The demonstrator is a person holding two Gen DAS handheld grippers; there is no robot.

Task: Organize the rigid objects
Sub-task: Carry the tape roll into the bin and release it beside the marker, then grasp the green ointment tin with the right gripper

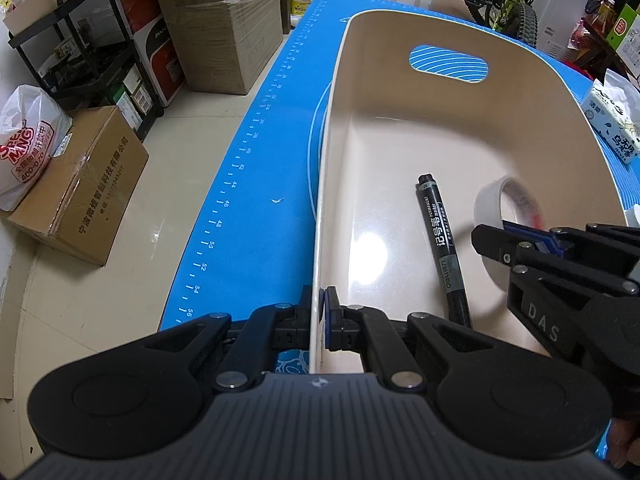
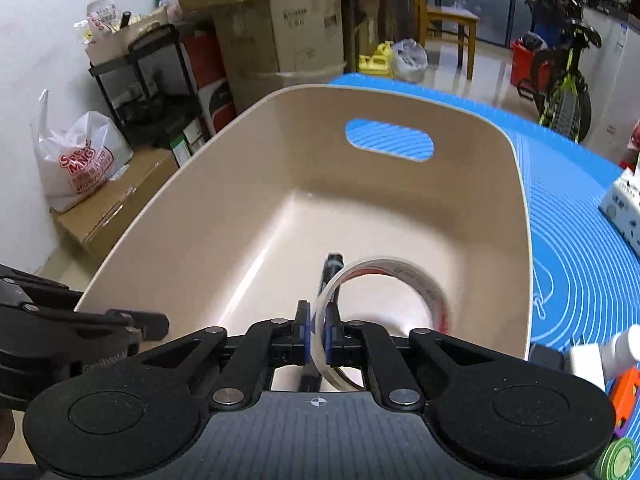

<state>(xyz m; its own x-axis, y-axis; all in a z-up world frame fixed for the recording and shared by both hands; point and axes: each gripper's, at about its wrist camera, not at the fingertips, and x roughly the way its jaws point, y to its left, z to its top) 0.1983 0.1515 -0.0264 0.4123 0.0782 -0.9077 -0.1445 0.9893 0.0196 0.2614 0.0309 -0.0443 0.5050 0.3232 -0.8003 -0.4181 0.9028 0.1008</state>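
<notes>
We hold the bin (image 1: pixel 400 92) steady with the left tool (image 1: pixel 319 320), clenched on the bin's near-left wall, one pad outside and one inside. Right tool (image 2: pixel 318 336) is clamped across the band of the tape roll (image 2: pixel 384 280), which hangs over the bin's near end, above the floor, not resting as far as we can tell. Step in hand looks like dropping the tape in. To do it well: lower until the roll is near the floor, keep it off the marker (image 1: pixel 442 240), then release so it doesn't roll or bounce; keep the left grip firm so the bin doesn't slide on the blue mat (image 1: pixel 256 184). Bin contents: one black marker lying flat on the floor, lengthwise, just left of the tape. Nothing else inside. More items sit on the worktop at the right edge, blurred.
</notes>
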